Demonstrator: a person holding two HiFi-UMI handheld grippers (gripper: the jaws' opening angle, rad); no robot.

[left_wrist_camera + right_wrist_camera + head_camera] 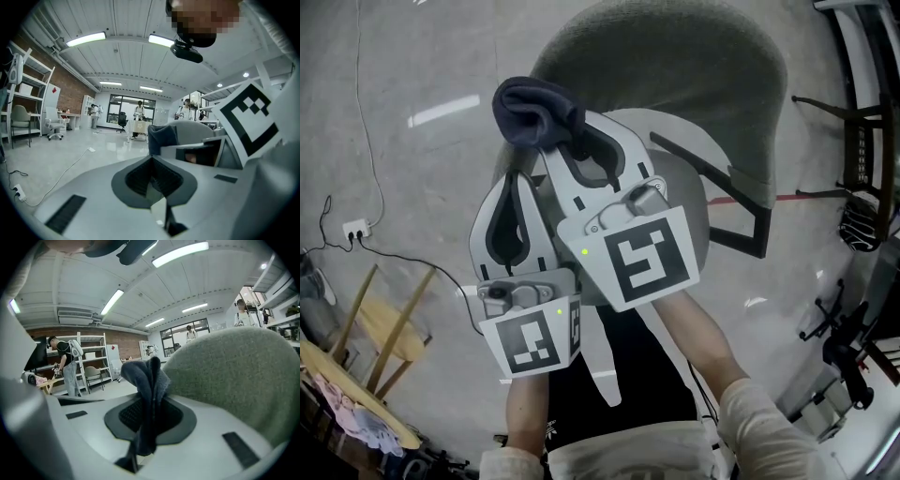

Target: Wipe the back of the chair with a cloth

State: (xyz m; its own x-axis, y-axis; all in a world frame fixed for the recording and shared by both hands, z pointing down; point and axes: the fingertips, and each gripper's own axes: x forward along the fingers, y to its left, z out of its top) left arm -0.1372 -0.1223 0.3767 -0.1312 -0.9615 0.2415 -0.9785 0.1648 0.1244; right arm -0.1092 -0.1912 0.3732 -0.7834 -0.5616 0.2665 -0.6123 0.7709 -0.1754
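The chair's grey-green fabric back [675, 84] curves across the top of the head view. My right gripper [558, 141] is shut on a dark blue cloth [534, 111], which bunches out past the fingertips just left of the chair back. In the right gripper view the cloth [147, 376] stands up between the jaws of the right gripper [149, 401], with the chair back [234, 376] close on the right. My left gripper [514, 178] is lower and to the left, shut with nothing in it. Its jaws meet in the left gripper view [152, 161].
The chair's black armrest [741, 211] juts out on the right. A wooden stool [384, 328] stands at the lower left, near a power strip [354, 228] with a trailing cable. A black frame [862, 178] is at the far right. A person [65, 362] stands by shelves.
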